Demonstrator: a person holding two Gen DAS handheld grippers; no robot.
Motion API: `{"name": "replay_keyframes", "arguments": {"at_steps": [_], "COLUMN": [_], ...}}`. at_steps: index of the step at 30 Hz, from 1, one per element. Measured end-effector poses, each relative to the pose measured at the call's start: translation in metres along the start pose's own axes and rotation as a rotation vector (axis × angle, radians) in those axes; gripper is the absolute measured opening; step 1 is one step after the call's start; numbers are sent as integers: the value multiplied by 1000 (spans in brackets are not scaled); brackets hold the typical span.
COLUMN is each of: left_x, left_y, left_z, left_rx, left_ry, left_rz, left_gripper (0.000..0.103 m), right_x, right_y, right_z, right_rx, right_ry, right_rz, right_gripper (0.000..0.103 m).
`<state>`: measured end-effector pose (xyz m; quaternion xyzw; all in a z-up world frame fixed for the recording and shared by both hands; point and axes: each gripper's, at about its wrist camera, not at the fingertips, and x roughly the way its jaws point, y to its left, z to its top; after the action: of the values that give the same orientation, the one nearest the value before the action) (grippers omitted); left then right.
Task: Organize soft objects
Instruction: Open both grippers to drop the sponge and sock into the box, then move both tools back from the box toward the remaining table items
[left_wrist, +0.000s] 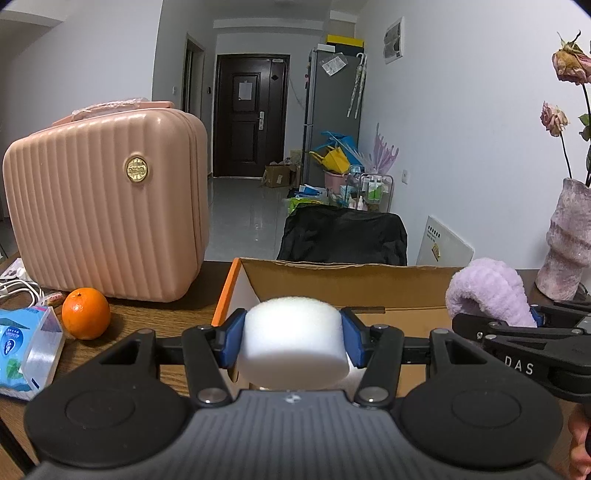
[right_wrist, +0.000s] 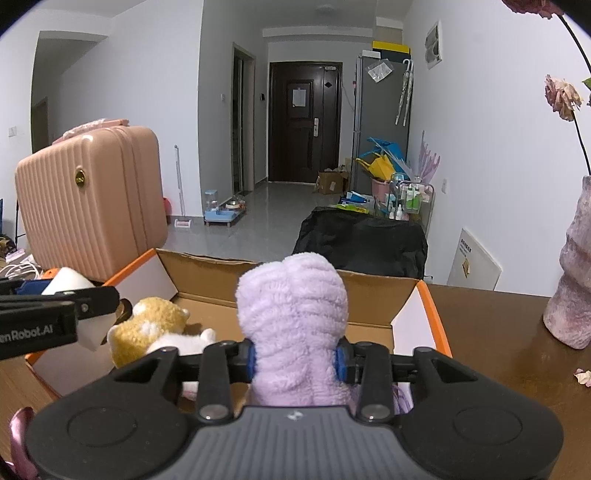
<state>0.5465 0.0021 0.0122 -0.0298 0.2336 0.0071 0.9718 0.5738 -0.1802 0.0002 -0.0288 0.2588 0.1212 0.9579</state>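
Brown wooden counter (right_wrist: 491, 332), open cardboard box (left_wrist: 343, 284): left tongs (left_wrist: 293, 338) pinch a white sponge block (left_wrist: 295, 341) over its near-left corner, right tongs (right_wrist: 295, 360) clamp a folded lilac plush cloth (right_wrist: 293, 314) above it. Each should likely be lowered inside before opening, clear of the plush dog (right_wrist: 155, 328).

Cardboard box (left_wrist: 332, 284) is centred on the table (left_wrist: 177, 317); suitcase (left_wrist: 107, 206) stands to its upper left, orange (left_wrist: 85, 314) in front of it. Vase (left_wrist: 569, 240) is placed at right. Plush toy (right_wrist: 155, 328) is seen inside the box, left side.
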Motion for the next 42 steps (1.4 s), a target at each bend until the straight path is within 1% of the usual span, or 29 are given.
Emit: {"name": "replay_keyframes", "arguments": {"at_steps": [3,5,6,7,8,9,10,11,12,13,14,21,30,42], "left_x": [1,2,2,2,1,0,-1,-1,-2,-2,-3,0,-2,-22], "left_y": [-1,-1,0,0,0,0,0,1,1,1,2,5,7,9], "left_z": [0,-1,-1,-1,-1,-2,-1,-1,-2,-2,-2,0,0,-3], "left_rx": [2,2,1,-2,-4,-2,-2,-6,-11,-12,-11,-28,-36,-40], "left_ry": [4,5,6,6,1,-5,-9,-10,-14,-23,-31,-16,-19,-38], "left_rz": [3,11,14,20,29,40,46,50,63,80,93,103,107,105], "left_gripper": [57,61,66,76,78,80,85,88,98,102,103,103,103,103], "right_x": [3,4,5,6,5,5,4,1,1,1,1,1,-7,-32], "right_y": [-1,-2,-2,-2,-3,-4,-5,-7,-7,-7,-7,-9,-6,-7], "right_z": [-1,-2,-2,-2,-2,-2,-2,-3,-3,-3,-3,-4,-4,-9], "right_rx": [0,2,2,5,9,13,15,15,15,13,12,10,2,8], "right_ry": [17,26,32,33,31,28,23,20,19,20,22,25,7,-21], "right_rz": [-10,-26,-32,-38,-44,-52,-61,-67,-75,-81,-87,-91,-95,-97], "right_gripper": [45,51,55,65,79,85,93,97,98,101,103,103,103,103]}}
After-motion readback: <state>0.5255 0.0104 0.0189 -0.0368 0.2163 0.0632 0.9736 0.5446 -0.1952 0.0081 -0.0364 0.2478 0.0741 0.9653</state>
